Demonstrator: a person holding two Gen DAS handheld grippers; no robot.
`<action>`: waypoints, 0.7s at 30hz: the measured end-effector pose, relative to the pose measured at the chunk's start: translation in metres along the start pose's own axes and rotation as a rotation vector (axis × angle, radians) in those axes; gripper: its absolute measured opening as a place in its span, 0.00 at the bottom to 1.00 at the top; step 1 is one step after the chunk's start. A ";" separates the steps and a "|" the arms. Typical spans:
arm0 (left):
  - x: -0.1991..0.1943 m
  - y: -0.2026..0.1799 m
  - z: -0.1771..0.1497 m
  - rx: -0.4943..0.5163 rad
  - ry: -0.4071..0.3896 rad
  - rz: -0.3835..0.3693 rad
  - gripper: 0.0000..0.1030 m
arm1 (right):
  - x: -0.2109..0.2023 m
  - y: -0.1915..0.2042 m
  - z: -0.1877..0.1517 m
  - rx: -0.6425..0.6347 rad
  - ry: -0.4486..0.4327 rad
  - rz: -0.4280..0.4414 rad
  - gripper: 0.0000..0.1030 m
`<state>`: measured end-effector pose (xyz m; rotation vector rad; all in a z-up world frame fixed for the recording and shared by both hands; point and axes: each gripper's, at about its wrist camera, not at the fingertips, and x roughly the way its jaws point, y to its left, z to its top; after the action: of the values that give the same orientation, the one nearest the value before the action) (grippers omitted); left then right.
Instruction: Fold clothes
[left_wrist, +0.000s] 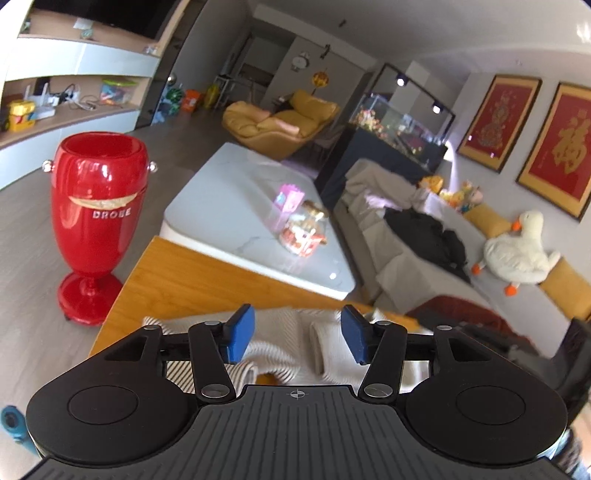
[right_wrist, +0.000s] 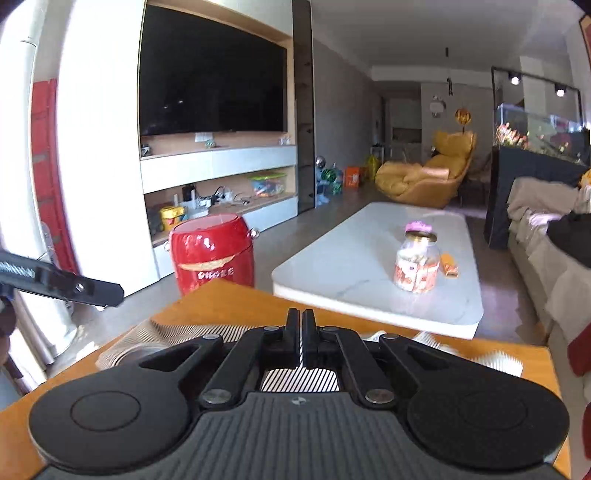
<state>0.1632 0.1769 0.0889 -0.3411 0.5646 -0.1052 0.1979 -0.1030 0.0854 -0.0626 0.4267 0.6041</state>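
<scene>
A cream ribbed garment lies bunched on the wooden table. My left gripper is open just above it, blue pads apart, holding nothing. In the right wrist view the same striped garment spreads across the wooden table. My right gripper has its black fingers pressed together over the cloth; whether fabric is pinched between them is hidden. Part of the left gripper shows at the left edge of the right wrist view.
A red vase-shaped bin stands on the floor left of the table. Beyond is a white marble coffee table with a jar. A grey sofa with dark clothes and a plush goose is at right.
</scene>
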 end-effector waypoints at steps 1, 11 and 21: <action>0.005 -0.001 -0.009 0.051 0.029 0.029 0.60 | 0.000 -0.002 -0.008 0.030 0.035 0.025 0.01; 0.008 0.009 -0.061 0.331 0.079 0.229 0.70 | 0.033 0.036 -0.037 0.291 0.174 0.330 0.44; -0.032 0.029 -0.062 0.213 0.111 0.184 0.86 | 0.133 0.076 -0.028 0.500 0.335 0.441 0.41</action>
<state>0.1034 0.1925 0.0460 -0.0750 0.6857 -0.0063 0.2434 0.0265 0.0111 0.4232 0.9201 0.9075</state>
